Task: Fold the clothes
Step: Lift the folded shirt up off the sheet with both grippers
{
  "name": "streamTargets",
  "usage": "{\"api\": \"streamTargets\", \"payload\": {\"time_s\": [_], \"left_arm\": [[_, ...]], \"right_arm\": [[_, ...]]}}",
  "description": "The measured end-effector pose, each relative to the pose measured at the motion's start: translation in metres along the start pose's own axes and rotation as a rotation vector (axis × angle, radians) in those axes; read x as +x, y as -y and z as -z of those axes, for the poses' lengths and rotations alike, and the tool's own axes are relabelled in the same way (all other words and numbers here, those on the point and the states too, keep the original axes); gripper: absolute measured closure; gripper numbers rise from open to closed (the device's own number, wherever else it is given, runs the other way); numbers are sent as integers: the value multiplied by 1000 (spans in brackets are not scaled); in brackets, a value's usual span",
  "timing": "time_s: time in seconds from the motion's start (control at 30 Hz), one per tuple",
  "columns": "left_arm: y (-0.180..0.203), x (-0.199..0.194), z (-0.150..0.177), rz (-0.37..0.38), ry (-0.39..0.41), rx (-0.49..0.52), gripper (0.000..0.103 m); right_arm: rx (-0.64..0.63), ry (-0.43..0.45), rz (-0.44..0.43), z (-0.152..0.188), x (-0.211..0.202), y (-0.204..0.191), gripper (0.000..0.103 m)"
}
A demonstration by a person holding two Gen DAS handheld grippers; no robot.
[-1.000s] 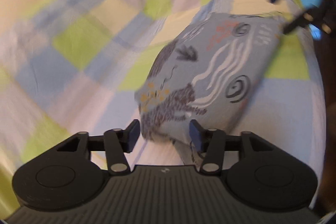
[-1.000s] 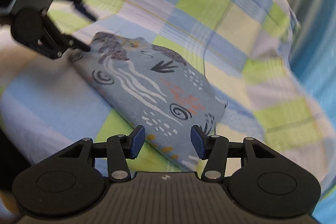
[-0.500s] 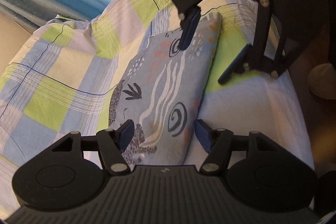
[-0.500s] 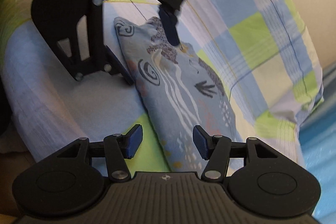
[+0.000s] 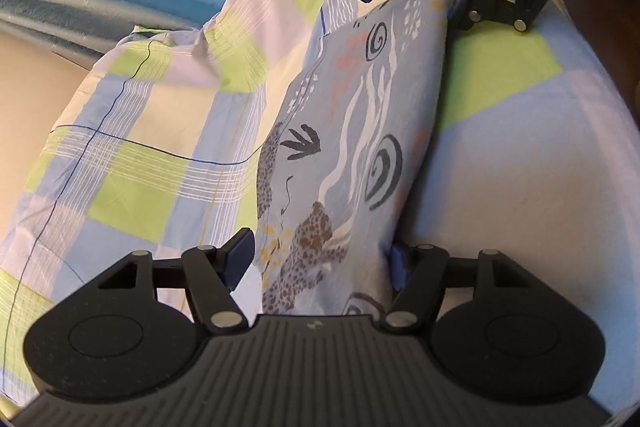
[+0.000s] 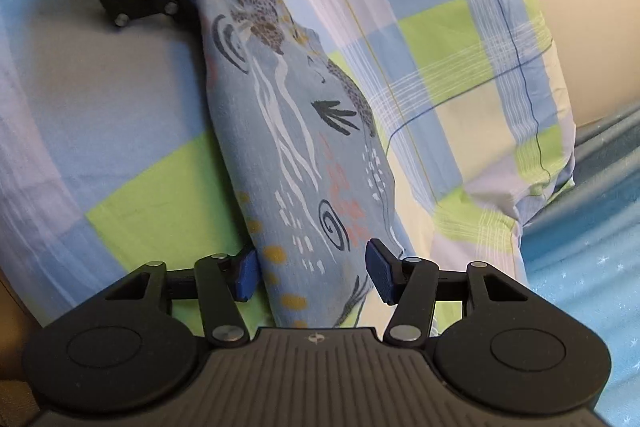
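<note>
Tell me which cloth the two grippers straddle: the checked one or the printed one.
The printed blue folded garment, with spirals and leopard spots; it lies on the checked sheet, between the open fingers of both grippers.

A bed (image 5: 520, 155) carried a checked sheet (image 5: 132, 183) of green, blue, cream and lilac squares. A folded blue garment (image 5: 352, 131) with swirls and leopard print lay flat on the sheet, near its edge.
</note>
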State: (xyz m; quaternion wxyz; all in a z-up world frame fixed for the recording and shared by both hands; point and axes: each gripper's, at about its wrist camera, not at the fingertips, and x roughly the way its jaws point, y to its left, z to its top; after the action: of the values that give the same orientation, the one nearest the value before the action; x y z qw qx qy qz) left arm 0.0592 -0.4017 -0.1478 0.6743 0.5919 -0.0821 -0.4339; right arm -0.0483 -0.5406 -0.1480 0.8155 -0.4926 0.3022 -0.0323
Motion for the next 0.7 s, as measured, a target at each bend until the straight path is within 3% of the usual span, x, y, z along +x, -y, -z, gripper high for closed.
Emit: {"api": "streamTargets", "payload": {"time_s": [0.27, 0.53, 0.7], "left_arm": [[1, 11, -8, 3, -17, -4, 57], [5, 9, -9, 53, -29, 1, 87], [6, 5, -9, 51, -28, 6, 96]], "right_arm": [[-34, 22, 14, -3, 9, -4, 60], [-21, 5, -28, -8, 7, -10, 84], [31, 6, -30, -12, 5, -2, 92]]}}
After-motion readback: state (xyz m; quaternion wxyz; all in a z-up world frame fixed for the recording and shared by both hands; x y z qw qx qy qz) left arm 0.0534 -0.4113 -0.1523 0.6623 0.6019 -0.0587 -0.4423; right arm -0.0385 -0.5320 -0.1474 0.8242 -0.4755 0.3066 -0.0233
